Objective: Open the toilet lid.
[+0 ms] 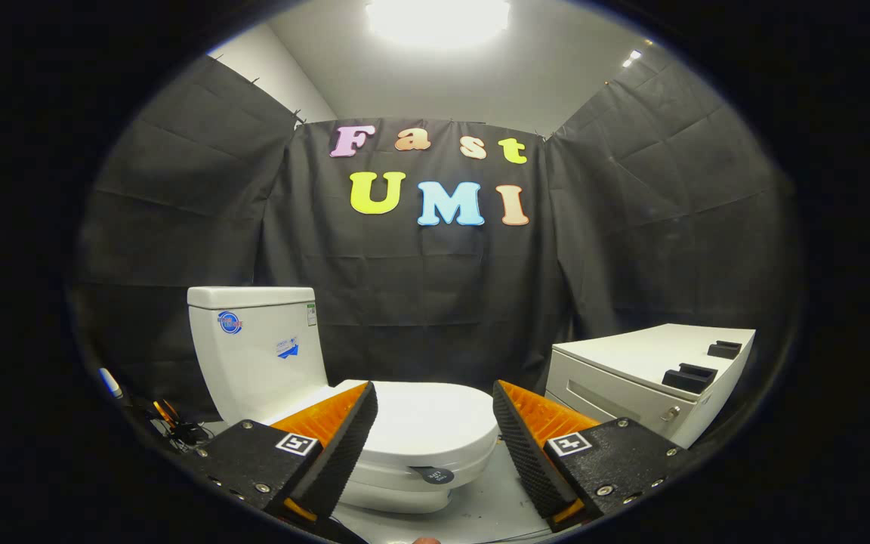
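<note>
Claw (435, 419) sits low in the frame, level, pointing fwd at the toilet, fingers (344, 446) spread wide apart w/ nothing between the pads; not touching anything. Each finger carries a small square marker tag on its top face.

Toilet lid (427, 423) is in the lower centre of the frame, just ahead of the fingers and showing in the gap between them. It lies flat, shut down on the bowl (397, 487). A small dark round tag (435, 474) sits at the front edge of the seat, under the lid's lip. Inside of bowl hidden by the lid, so contents can't be told.

Tank (257, 347) stands upright at lower left, behind the lid, its own cover on; stickers on its front, too small to make out.

Lower right: a white cabinet (654, 378) w/ a drawer front and a metal latch, near the right finger but apart from it. Two dark holders (690, 376) rest on its top, both look empty.

Lower left, beside the tank: tangle of cables (174, 427) on the floor. Ceiling light (439, 19) glares at top centre.
</note>
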Demonstrator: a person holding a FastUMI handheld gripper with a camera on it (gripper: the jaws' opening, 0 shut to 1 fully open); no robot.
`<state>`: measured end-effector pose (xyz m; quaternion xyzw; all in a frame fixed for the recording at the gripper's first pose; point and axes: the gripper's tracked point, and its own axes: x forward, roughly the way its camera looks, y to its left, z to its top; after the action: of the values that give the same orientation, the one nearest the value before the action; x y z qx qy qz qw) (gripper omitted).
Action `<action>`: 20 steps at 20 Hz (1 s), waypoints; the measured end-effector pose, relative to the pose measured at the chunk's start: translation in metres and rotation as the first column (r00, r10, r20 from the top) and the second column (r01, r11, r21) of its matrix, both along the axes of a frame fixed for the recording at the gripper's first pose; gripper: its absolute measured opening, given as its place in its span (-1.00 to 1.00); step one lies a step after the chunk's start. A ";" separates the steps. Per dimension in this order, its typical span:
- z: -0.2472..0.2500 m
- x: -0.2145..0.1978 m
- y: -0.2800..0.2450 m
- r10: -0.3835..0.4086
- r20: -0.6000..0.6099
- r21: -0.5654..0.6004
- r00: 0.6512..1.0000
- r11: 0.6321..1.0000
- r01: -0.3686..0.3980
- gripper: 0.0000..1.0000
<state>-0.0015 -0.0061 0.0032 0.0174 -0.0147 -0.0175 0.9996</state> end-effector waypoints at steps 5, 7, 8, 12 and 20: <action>0.000 0.000 0.000 -0.006 0.004 0.006 1.000 1.000 0.006 0.89; -0.003 0.001 0.000 -0.003 0.003 0.002 1.000 1.000 0.003 0.89; -0.004 0.001 0.000 -0.005 0.000 0.004 1.000 1.000 0.005 0.89; -0.006 0.009 -0.002 -0.007 -0.006 0.035 1.000 0.999 0.007 0.89; -0.011 0.047 -0.007 -0.020 0.001 0.179 1.000 0.984 0.019 0.89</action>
<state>0.0456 -0.0129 -0.0074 0.1069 -0.0147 -0.0285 0.9938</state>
